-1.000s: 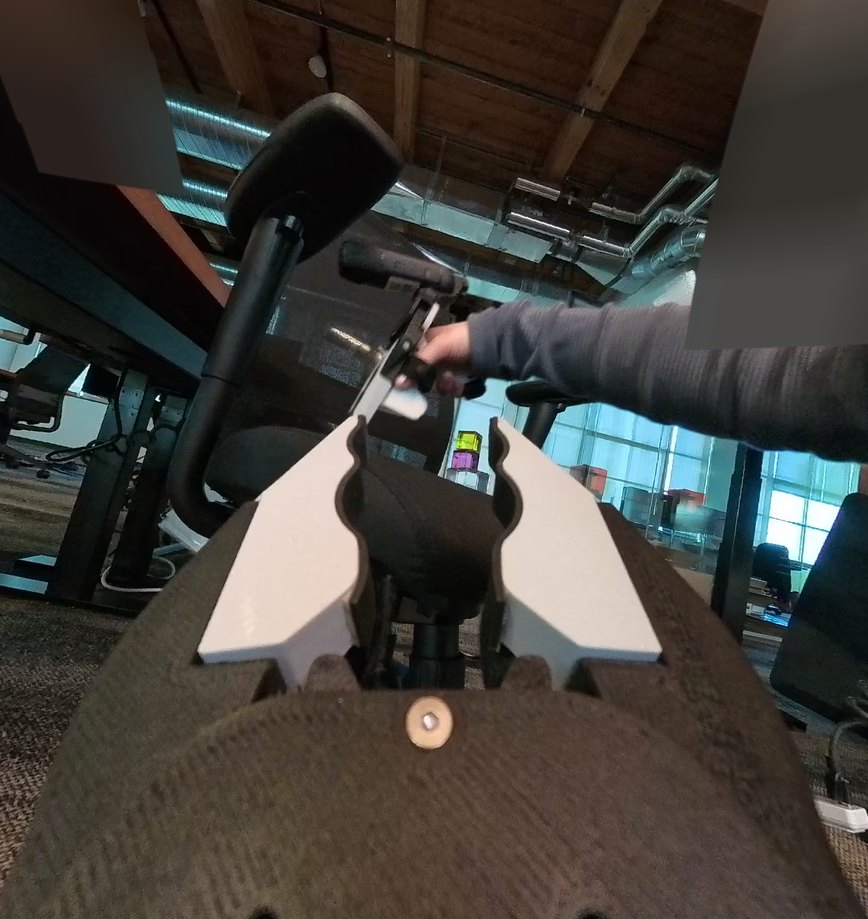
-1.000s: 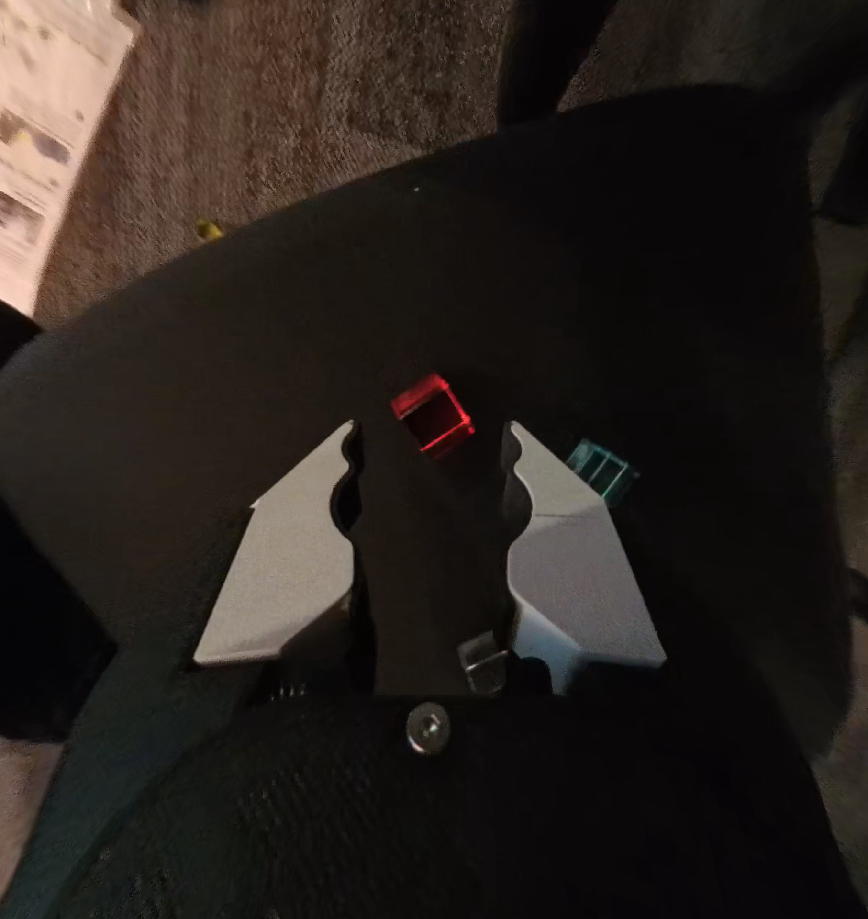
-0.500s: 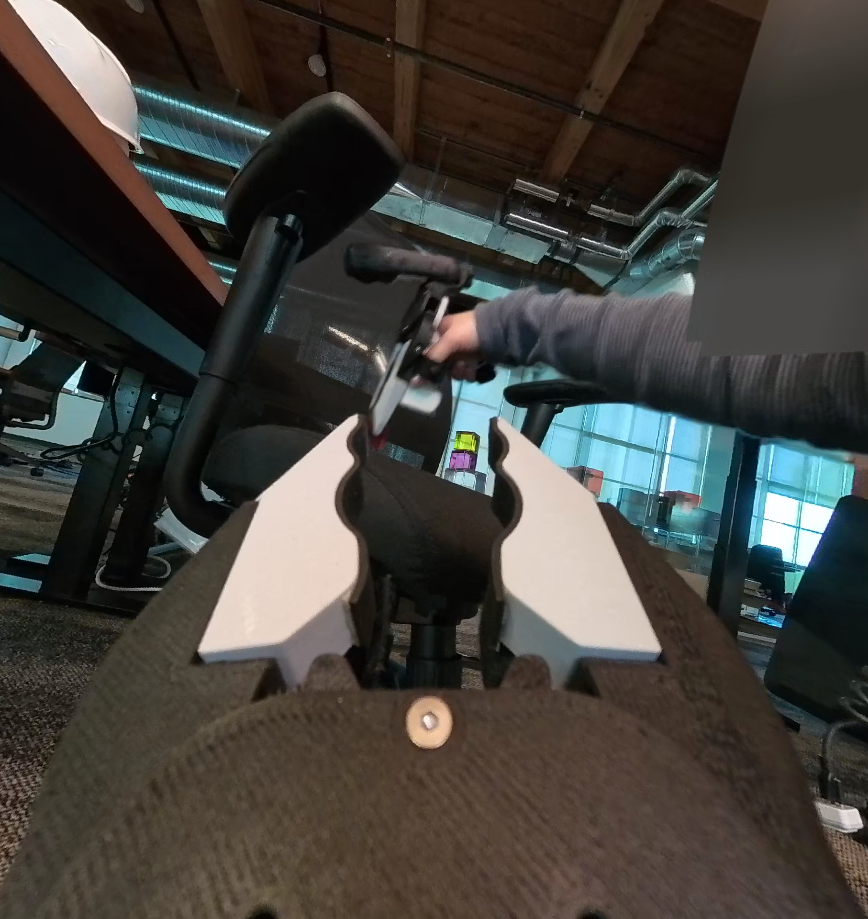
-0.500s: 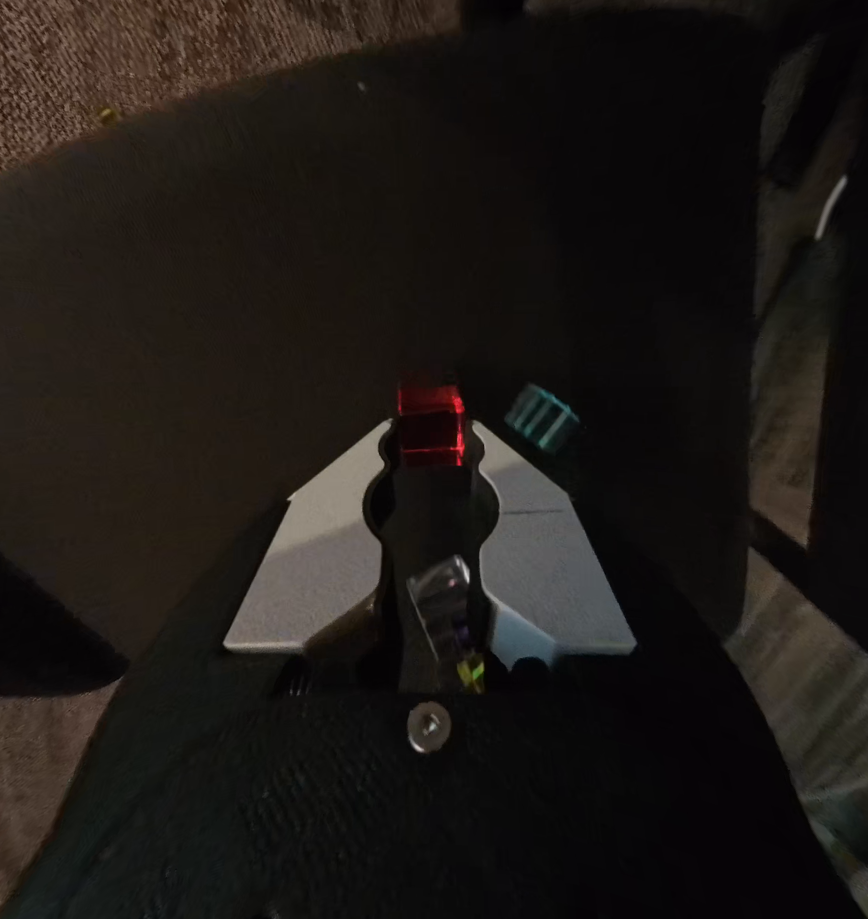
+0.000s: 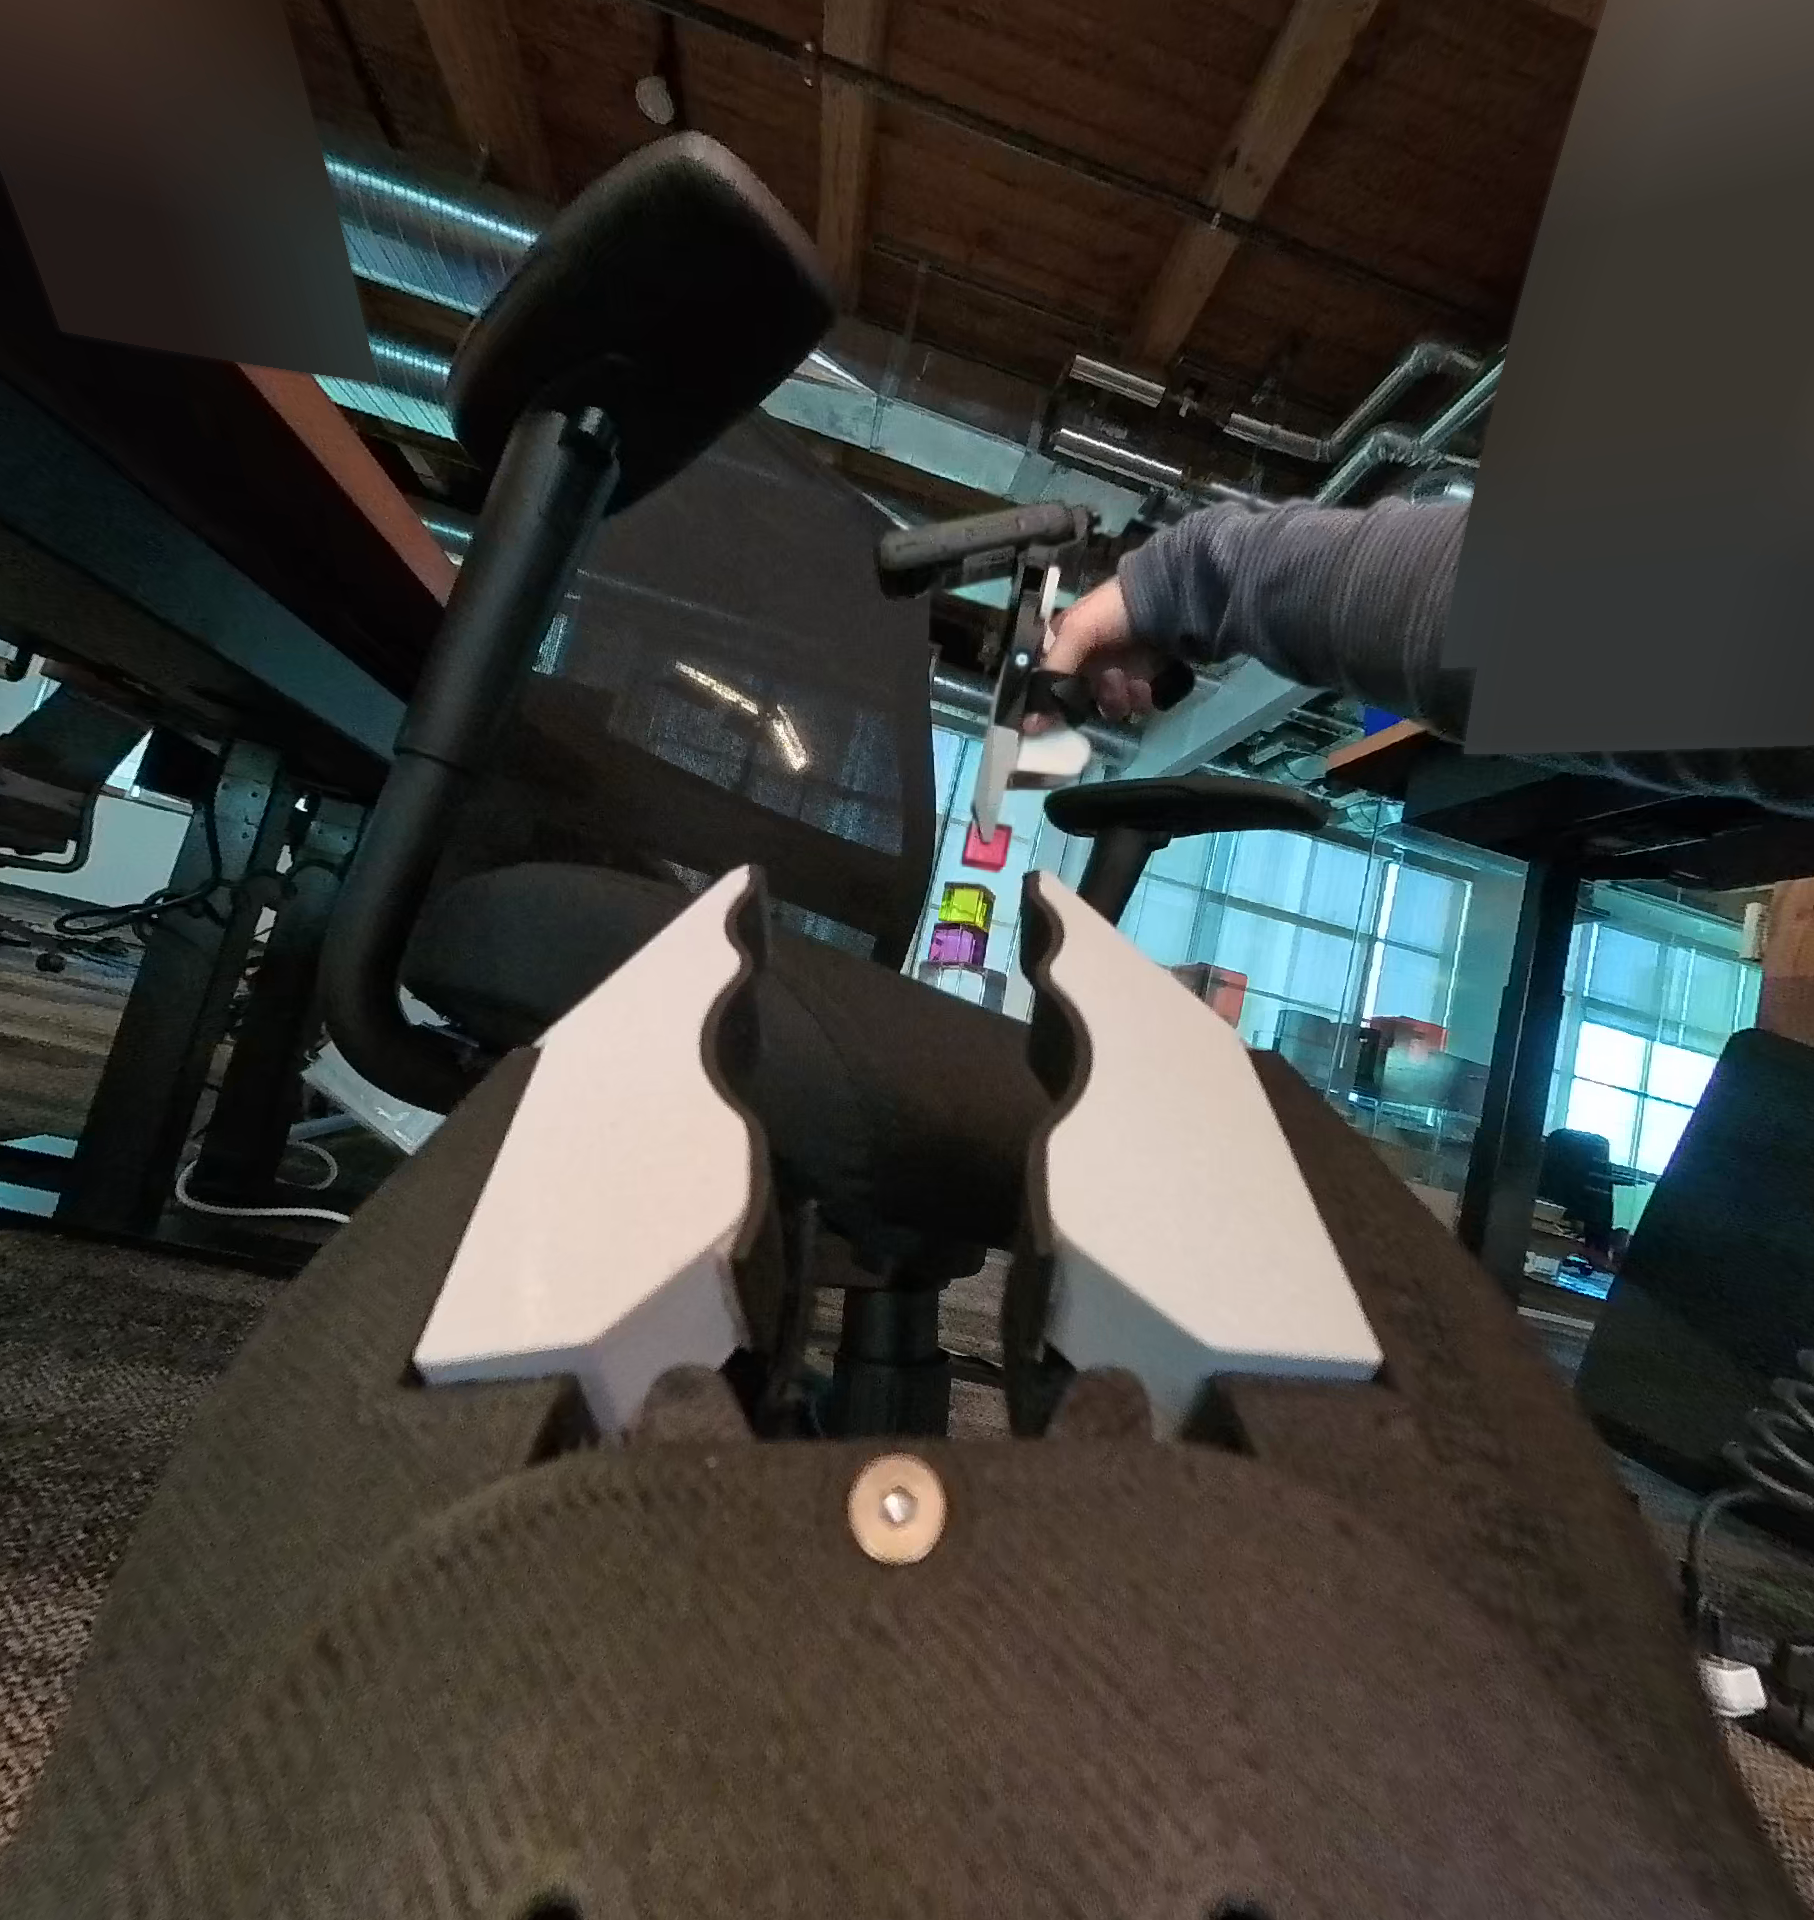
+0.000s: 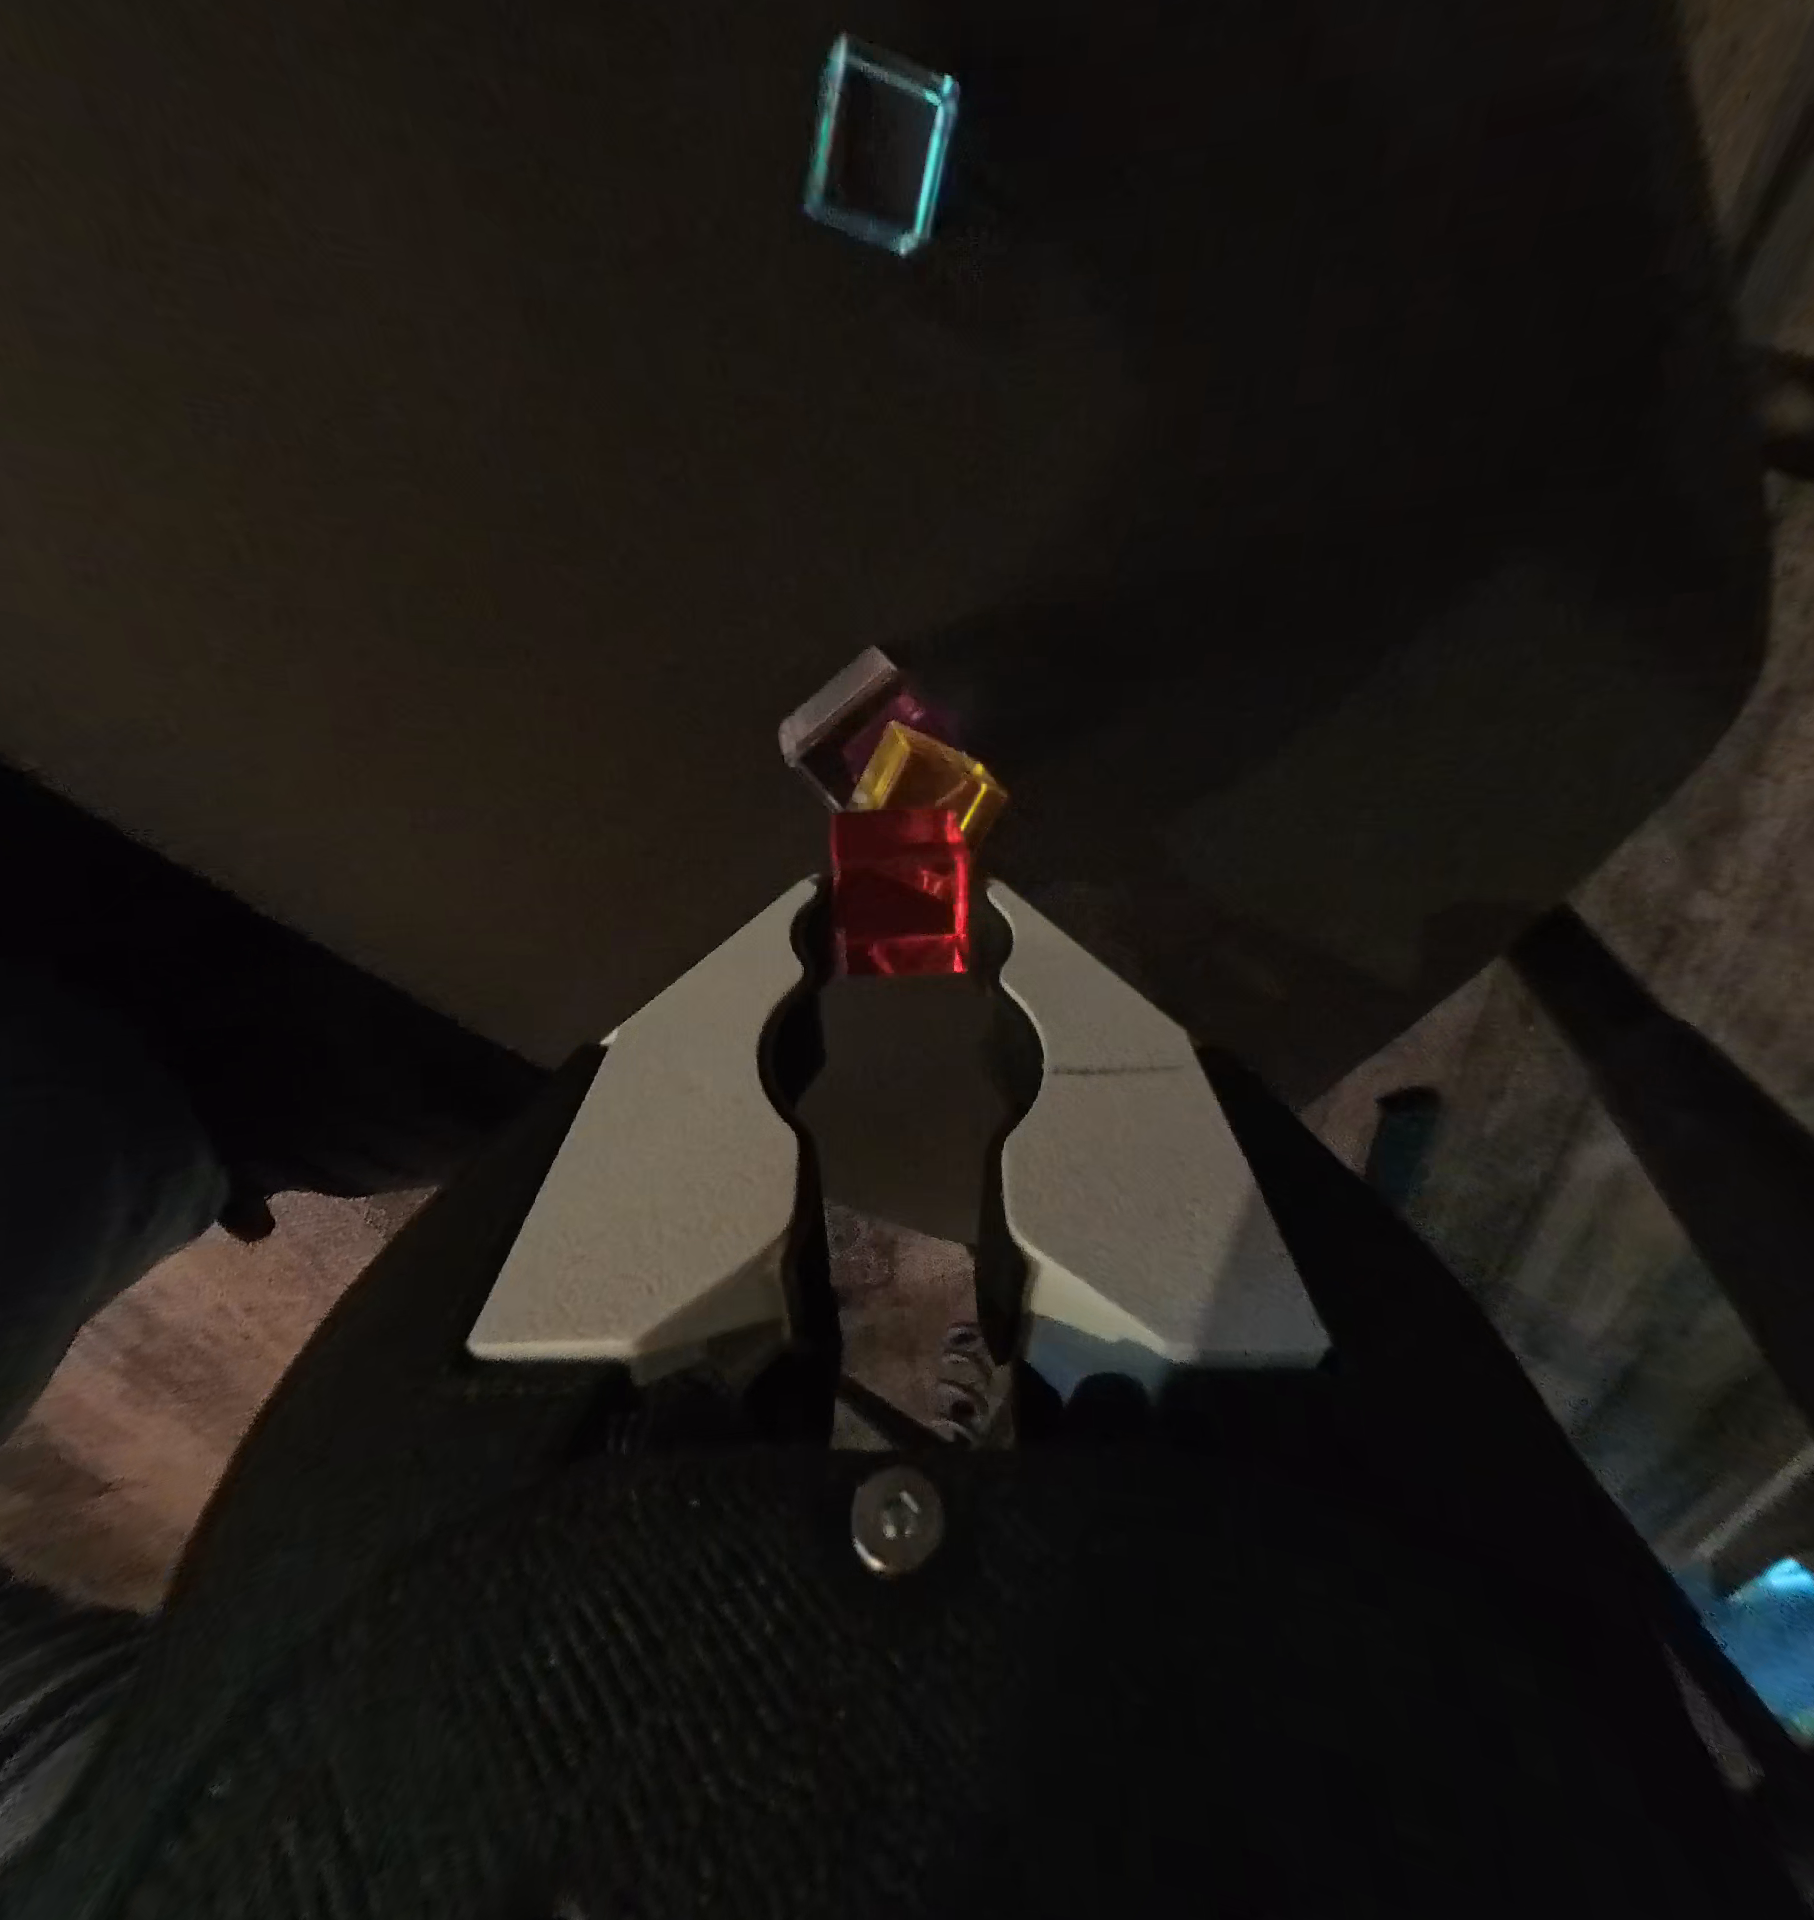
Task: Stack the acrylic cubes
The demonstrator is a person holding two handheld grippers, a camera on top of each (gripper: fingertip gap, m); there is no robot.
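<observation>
Two grippers show, and only one is loaded. At centre frame of its own view the right gripper (image 6: 908,914) has its white fingertips (image 6: 1017,935) clamped on a translucent red cube (image 6: 903,894), pads pressing on both side faces. Just beyond the red cube, toward the top of the frame, stands a short stack on the dark chair seat (image 6: 467,468): a yellow cube (image 6: 934,784) over a purple cube (image 6: 918,717) over a clear one (partly hidden). From the left wrist view the red cube (image 5: 986,847) hangs directly above that stack with a clear gap over the yellow cube (image 5: 965,904), the right gripper's long axis pointing almost straight down. A lone clear cube (image 6: 882,156) lies well apart at the upper centre. Low near the carpet, the left gripper (image 5: 892,904) stands with fingers apart, holding nothing, much farther from the stack.
</observation>
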